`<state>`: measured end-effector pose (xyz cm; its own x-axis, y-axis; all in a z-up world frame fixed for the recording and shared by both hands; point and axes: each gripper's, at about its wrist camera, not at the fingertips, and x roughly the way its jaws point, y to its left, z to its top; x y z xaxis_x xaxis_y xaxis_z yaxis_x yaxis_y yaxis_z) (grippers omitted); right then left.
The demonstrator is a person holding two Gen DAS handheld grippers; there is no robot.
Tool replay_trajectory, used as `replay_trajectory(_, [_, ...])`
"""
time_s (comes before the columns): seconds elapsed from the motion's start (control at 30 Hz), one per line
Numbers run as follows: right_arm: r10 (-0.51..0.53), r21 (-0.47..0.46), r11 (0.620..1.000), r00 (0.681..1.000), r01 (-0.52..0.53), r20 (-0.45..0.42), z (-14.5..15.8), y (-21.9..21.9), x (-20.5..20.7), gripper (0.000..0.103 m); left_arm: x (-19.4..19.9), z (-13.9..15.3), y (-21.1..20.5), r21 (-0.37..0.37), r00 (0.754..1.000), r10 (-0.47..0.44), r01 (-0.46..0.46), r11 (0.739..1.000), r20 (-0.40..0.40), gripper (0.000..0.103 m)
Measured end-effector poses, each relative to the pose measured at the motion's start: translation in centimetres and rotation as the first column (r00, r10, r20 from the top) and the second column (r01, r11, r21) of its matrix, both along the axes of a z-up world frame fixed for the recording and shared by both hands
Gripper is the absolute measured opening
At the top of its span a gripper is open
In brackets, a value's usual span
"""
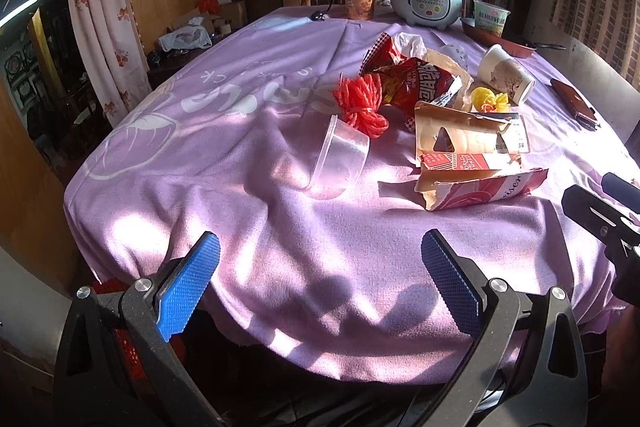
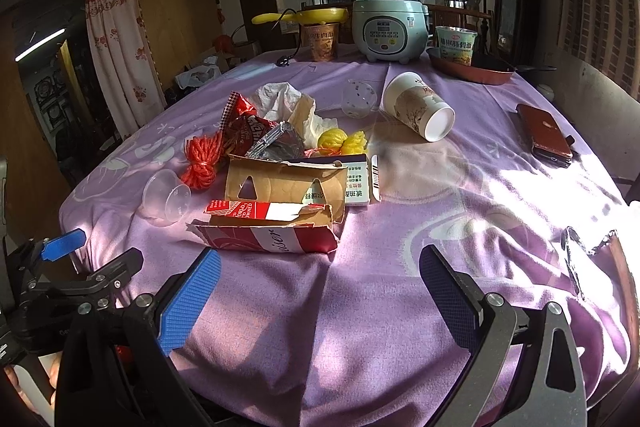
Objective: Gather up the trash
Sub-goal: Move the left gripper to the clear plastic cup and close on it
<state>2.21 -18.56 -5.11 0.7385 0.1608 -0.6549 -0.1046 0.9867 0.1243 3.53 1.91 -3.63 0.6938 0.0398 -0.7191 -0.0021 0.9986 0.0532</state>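
Status: collection appears not yet begun. All the litter sits in one loose heap near the middle of the worktop [image 1: 248,211], which is draped in a purple cloth. No bin or bag for the trash shows in either view, so where it is meant to go cannot be told.

Heap contents, front to back:
- torn red-and-white carton [image 2: 272,233], nearest the edge, lying flat
- brown cardboard sleeve [image 2: 286,183] with triangular cut-outs, just behind the carton and touching it
- clear plastic cup [image 1: 340,157] on its side, left of the cardboard
- red net bundle [image 1: 360,101], just beyond the cup
- red snack wrapper [image 1: 416,81], crumpled, with white tissue [image 2: 284,99] behind it
- two yellow knotted pieces [image 2: 344,143]
- paper cup [image 2: 420,107] tipped over, to the right and a little apart from the heap

Likely not trash (judgement only): rice cooker [image 2: 390,27], two noodle tubs and a brown wallet [image 2: 544,135] at the far and right sides.

Left hand-held gripper [image 1: 320,279]: jaws spread wide, nothing between the blue pads, hovering over the near edge of the cloth, touching nothing.

Right hand-held gripper [image 2: 320,291]: likewise wide open and empty, above bare cloth just short of the carton.

Remaining: every piece listed. The carton is the closest candidate for the right side, the clear cup for the left.
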Motion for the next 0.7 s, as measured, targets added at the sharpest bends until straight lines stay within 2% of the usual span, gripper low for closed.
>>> replay_trajectory(0.43, [0.001,0.034,0.999,0.994,0.003,-0.108,-3.1,-0.7,4.0,0.098,4.0,-1.7,1.3,-0.033,0.997,0.009,-0.012,0.999,-0.082,0.097])
replay_trajectory(0.63, [0.060,0.038,0.998,0.991,-0.056,-0.121,-3.6,-0.2,4.2,0.097,4.9,-2.0,1.5,-0.041,0.996,0.004,-0.008,0.999,-0.089,0.097])
replay_trajectory(0.7, [0.063,0.028,0.998,0.992,-0.060,-0.113,-3.7,-0.1,4.1,0.093,5.0,-1.9,1.5,-0.044,0.996,0.000,-0.004,0.999,-0.088,0.097])
